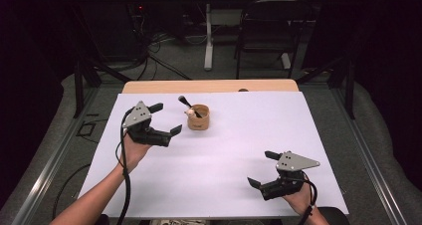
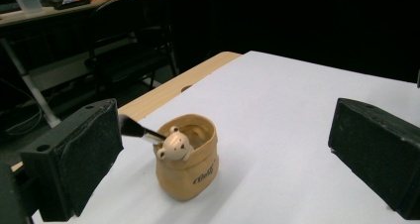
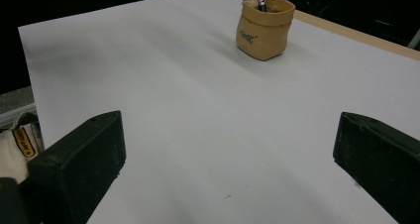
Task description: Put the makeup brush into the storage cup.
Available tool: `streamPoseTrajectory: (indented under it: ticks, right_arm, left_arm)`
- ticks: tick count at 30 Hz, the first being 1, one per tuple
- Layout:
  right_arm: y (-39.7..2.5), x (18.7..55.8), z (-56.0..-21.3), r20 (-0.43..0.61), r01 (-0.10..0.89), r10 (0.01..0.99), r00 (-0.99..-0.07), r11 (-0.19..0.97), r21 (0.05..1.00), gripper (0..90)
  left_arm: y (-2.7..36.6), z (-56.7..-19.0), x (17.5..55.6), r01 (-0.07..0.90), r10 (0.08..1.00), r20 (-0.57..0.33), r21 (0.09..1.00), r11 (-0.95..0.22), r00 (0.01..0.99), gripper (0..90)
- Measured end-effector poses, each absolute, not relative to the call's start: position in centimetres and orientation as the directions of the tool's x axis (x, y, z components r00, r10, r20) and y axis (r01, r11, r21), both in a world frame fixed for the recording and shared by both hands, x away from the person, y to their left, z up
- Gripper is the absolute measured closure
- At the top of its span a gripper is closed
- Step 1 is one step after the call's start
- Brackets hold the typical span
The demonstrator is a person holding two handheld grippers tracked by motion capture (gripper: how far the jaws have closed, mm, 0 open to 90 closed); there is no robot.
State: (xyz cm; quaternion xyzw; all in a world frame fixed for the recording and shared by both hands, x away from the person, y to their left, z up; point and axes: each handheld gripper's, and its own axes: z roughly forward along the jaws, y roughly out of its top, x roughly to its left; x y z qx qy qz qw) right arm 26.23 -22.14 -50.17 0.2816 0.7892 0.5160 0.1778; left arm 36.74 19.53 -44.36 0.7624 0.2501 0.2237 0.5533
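Observation:
A small tan pot (image 1: 198, 118) shaped like a sack, with a bear head on its rim, stands on the white table cover near the far middle. A black-tipped brush (image 1: 185, 102) leans out of it to the left. My left gripper (image 1: 165, 118) hovers just left of the pot, jaws wide open and empty. In the left gripper view the pot (image 2: 188, 164) sits between the two jaws, a little ahead, with the brush (image 2: 133, 128) pointing toward the left jaw. My right gripper (image 1: 263, 168) rests open near the front right; far ahead of it stands the pot (image 3: 263, 28).
The white cover (image 1: 239, 150) spans the table, with a wooden strip (image 1: 209, 86) at the far edge. Beyond the table stand a dark chair (image 1: 271, 31) and a white desk leg (image 1: 208, 36) among floor cables.

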Motion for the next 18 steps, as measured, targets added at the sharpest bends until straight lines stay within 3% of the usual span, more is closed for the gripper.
streamPoseTrajectory:
  ticks: [18]
  right_arm:
    - [-22.0,26.1,-50.1,0.004,0.250,0.621,-0.784,0.309,0.918,0.0]
  left_arm:
    - [23.2,-46.0,31.8,0.153,0.649,0.049,0.956,-0.252,0.759,0.1]
